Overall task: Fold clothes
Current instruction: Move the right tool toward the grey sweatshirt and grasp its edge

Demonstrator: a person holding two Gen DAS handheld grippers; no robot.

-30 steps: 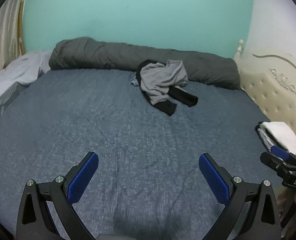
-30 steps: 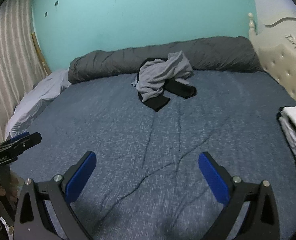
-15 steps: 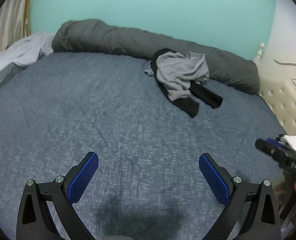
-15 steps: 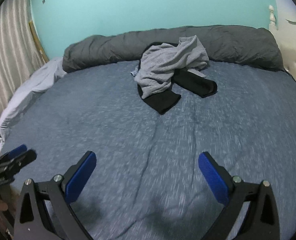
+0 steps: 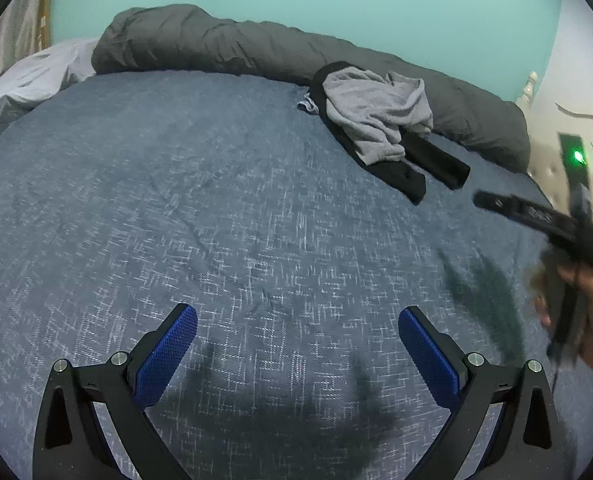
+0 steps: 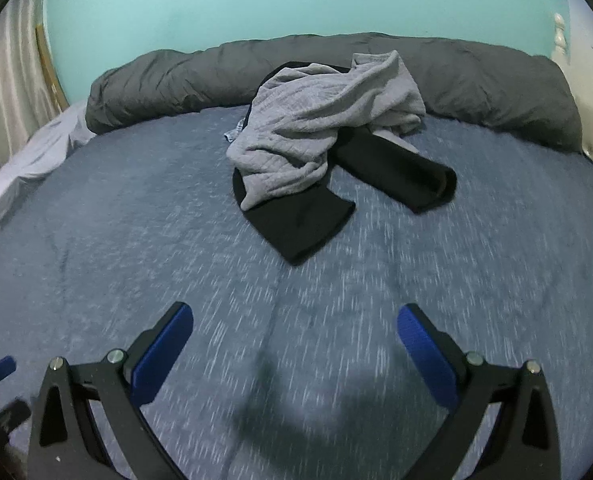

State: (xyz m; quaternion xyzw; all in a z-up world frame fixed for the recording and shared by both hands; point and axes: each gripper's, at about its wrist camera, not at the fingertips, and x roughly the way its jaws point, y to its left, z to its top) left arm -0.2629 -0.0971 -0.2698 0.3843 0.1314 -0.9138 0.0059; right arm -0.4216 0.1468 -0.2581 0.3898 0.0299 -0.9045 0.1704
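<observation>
The wide blue-grey woven bed cover [image 6: 476, 280] bears a crumpled heap at its far side against the rolled dark grey duvet [image 6: 496, 76]: a pale grey knit garment [image 6: 316, 136] over a black garment [image 6: 300, 224]. Both lie unfolded. Left tongs [image 5: 297, 344] and right tongs [image 6: 295, 342] gape wide, empty, apparently reaching; next calls for pinching the grey top layer.

bed: blue-grey cover [image 6: 476, 264] | far edge: rolled dark grey duvet [image 6: 168, 80] | wall: teal [image 6: 256, 0] | right: cream, possibly tufted, headboard [image 5: 556, 168]
</observation>
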